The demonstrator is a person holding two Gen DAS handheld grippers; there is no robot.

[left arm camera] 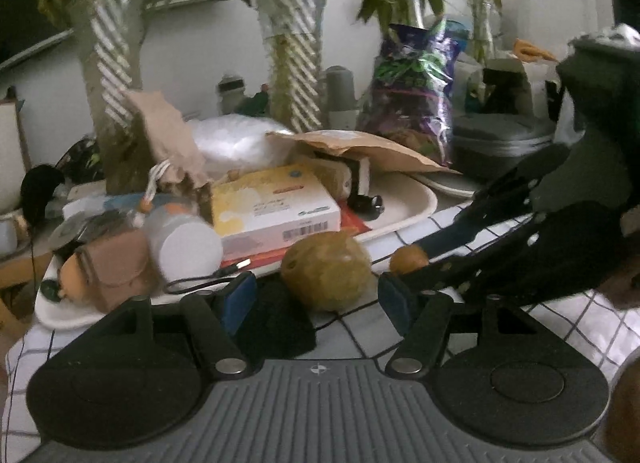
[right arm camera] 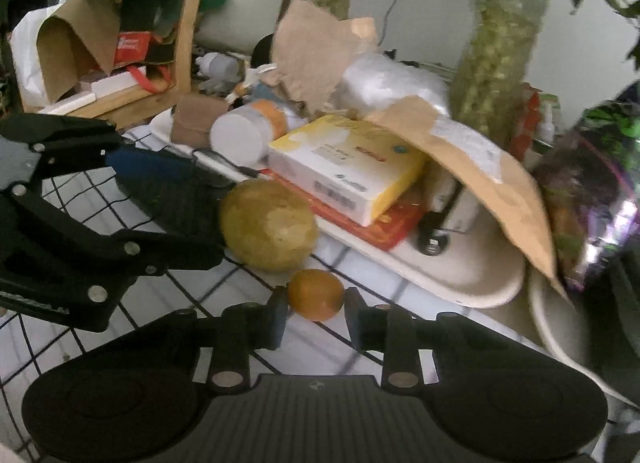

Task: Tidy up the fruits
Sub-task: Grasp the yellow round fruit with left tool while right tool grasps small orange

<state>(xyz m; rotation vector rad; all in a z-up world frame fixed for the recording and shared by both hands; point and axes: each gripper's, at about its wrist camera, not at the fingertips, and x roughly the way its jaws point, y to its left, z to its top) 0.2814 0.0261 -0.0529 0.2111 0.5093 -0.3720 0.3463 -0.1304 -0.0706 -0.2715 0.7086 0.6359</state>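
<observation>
A large yellow-green fruit [left arm camera: 326, 269] lies on the checked tablecloth, just beyond my open left gripper [left arm camera: 316, 297]; its blue-padded fingers stand wide on either side and do not touch it. It also shows in the right wrist view [right arm camera: 268, 225]. A small orange fruit [right arm camera: 316, 294] sits between the fingers of my right gripper [right arm camera: 314, 313], which is closed against both its sides. In the left wrist view the small fruit [left arm camera: 409, 259] shows at the tip of the right gripper's arm. A brown fruit [left arm camera: 624, 411] peeks in at the lower right.
A white tray [right arm camera: 460, 283] behind the fruits holds a yellow-white box [right arm camera: 344, 167], a white bottle [right arm camera: 240, 139], brown paper and a cable. A purple bag [left arm camera: 416, 99], glass plant vases [left arm camera: 108, 75] and a white bowl [right arm camera: 560, 323] crowd the back and right.
</observation>
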